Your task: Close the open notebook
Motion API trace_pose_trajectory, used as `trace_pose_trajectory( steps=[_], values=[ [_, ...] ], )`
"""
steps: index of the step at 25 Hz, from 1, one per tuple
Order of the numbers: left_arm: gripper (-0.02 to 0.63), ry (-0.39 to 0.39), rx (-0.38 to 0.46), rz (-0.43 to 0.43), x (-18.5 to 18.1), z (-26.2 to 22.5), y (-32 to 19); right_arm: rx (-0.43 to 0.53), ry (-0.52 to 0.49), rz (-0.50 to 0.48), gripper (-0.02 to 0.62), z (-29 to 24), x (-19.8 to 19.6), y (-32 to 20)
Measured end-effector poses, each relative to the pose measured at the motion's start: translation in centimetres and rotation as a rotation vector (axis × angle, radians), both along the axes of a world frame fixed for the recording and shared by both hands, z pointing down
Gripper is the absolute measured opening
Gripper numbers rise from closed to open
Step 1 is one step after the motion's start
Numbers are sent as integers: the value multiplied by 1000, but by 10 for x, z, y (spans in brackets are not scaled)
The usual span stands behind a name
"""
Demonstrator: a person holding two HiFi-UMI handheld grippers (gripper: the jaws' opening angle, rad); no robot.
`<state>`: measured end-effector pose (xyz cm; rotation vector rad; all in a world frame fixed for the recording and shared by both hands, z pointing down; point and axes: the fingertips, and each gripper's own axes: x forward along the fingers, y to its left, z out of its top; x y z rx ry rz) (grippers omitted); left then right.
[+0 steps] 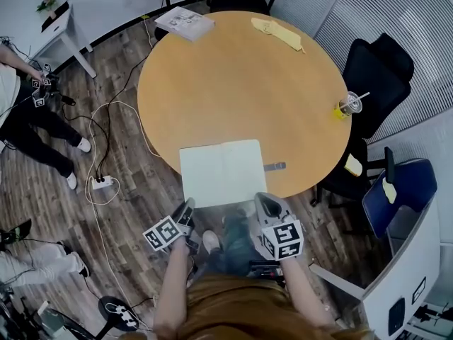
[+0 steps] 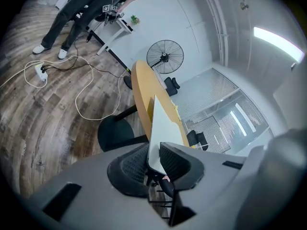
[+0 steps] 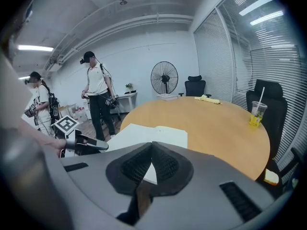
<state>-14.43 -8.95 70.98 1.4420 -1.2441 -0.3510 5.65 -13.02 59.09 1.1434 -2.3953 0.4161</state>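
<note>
Plainly, the notebook (image 1: 221, 170) lies open and flat at the near rim of the round surface (image 1: 241, 83), and its near edge seems to hang a little past that rim. The left tongs (image 2: 153, 151) pinch the near corner of the left leaf, whose white paper stands edge-on between the pads. The right tongs (image 3: 151, 148) are pressed together with nothing visibly between them, their tips over the near right corner.

The main risk is the grip itself. If the pads catch only a sheet or two and not the cover, swinging them over would turn a page and leave the book open, or crease or tear the paper at the corner. Since nothing pins the right half, a sideways pull could drag the whole notebook along or tip it off the rim. A small grey thing (image 1: 274, 166) just beside the right edge could get nudged.
</note>
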Motion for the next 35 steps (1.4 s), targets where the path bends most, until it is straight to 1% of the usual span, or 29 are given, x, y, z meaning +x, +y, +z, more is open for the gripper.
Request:
trace_pose_trajectory(
  steps=[14, 20, 27, 35],
  values=[
    [64, 2, 14, 35, -2, -20, 0, 63, -19, 53, 11, -27, 1, 11],
    [54, -24, 43, 57, -1, -35, -5, 90, -35, 74, 11, -40, 5, 11],
    [43, -37, 77, 96, 6, -47, -7, 102, -42, 91, 11, -43, 9, 15],
    [34, -118, 126, 165, 11, -75, -15, 120, -49, 85, 11, -51, 1, 22]
  ],
)
